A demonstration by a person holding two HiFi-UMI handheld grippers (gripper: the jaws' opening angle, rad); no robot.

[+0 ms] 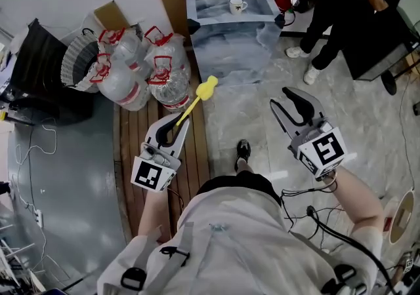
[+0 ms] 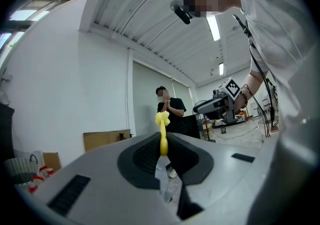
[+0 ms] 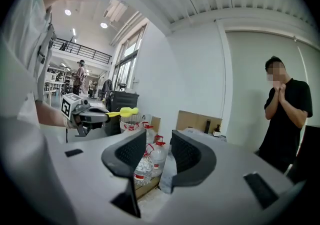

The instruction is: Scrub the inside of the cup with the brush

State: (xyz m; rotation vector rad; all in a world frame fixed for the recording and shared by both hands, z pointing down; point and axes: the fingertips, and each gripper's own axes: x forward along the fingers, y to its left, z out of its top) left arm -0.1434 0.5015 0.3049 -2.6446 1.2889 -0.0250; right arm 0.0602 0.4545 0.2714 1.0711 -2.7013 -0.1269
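The left tongs (image 1: 174, 128) are clenched on the stem of a slim yellow plastic brush (image 1: 194, 104). The brush juts out past their tips, its lobed head pointing toward the bench. The right tongs (image 1: 281, 96) stand released, with nothing between them. The small white handled cup (image 1: 237, 6) sits on the marble-patterned grey bench (image 1: 223, 51). It is well apart from both tongs, beyond them across the pale floor (image 1: 249, 110).

The left gripper view shows the grip itself: the left tongs (image 2: 163, 155) pinch the brush (image 2: 162, 131) low on its stem, with the head out beyond the tips. The right gripper view shows the right tongs (image 3: 159, 144) gaping and, off to one side, the brush (image 3: 123, 113) held level in the other tongs. Only the head view shows the cup. It carries a dark mark on its side, possibly print, too small to read.

Clear plastic water bottles (image 1: 141, 64) with red handles cluster left of the bench. A person in black clothes (image 1: 357, 5) stands to its right.
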